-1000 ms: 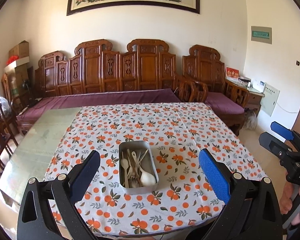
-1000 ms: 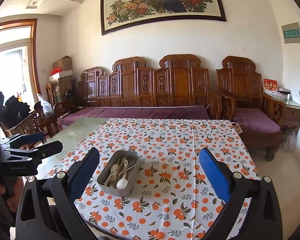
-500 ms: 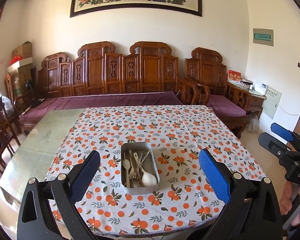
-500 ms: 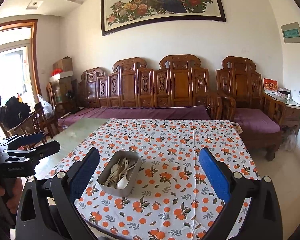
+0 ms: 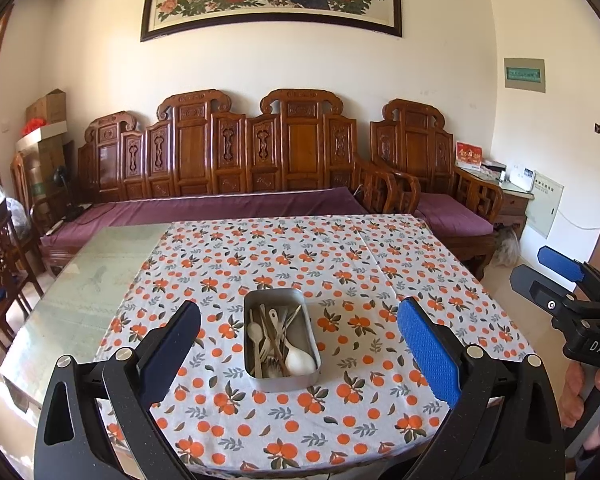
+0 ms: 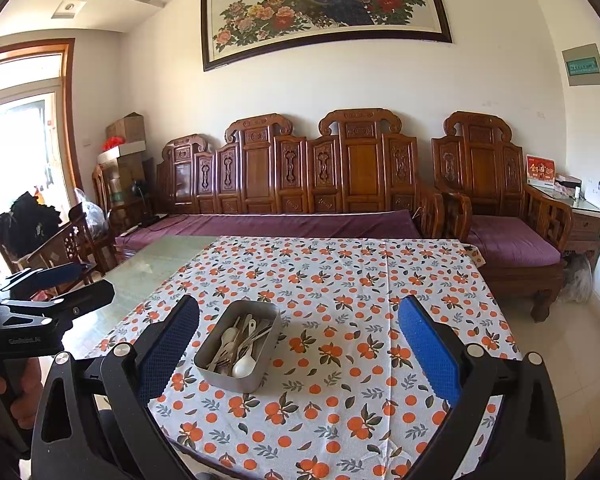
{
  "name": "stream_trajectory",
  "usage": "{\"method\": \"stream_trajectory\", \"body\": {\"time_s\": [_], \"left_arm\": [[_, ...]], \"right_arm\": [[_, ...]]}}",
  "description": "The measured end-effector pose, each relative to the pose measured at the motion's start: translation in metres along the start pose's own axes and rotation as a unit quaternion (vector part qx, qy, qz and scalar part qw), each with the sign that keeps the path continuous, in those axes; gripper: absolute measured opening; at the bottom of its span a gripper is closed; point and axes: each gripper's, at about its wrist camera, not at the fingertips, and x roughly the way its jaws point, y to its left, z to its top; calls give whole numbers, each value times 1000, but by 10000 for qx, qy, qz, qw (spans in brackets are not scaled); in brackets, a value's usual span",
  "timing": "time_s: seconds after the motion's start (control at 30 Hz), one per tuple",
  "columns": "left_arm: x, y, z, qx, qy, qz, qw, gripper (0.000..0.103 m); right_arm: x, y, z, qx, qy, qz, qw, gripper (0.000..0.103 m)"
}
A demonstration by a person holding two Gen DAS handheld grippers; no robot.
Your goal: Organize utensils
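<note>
- On a table draped in an orange-print cloth [image 5: 340, 264], a rectangular metal tin [image 5: 281, 338] sat just ahead of the left gripper [image 5: 298, 344], framed between its two widely spread blue-padded fingers [image 5: 426, 350] and clear of both.
- From the right wrist view, the same tin [image 6: 238, 344] lay left of centre, close beside the left finger of the right gripper [image 6: 298, 346], whose jaws also stood wide apart with nothing between them.
- Inside the tin lay a jumble of utensils [image 5: 272, 338]: pale spoons, slim sticks and what looked like forks, with a large white spoon [image 5: 300, 360] at the near end.
- Beyond and to the right of the tin, the cloth lay bare up to the far edge; on the left, it stopped short, leaving a strip of glossy glass tabletop [image 5: 88, 288] exposed.
- Each gripper appeared at the edge of the other's view, held off the table's side in a hand [image 5: 580, 396].
- Behind the table stood a carved wooden bench [image 5: 236, 160] with purple cushions, against a white wall.
</note>
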Motion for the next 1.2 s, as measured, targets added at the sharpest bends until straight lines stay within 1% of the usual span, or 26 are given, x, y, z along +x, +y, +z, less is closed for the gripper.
{"method": "stream_trajectory", "body": {"time_s": [1.2], "left_arm": [[-1, -2, 1, -47, -13, 50, 10000, 95]], "right_arm": [[3, 0, -5, 24, 25, 3, 10000, 100]]}}
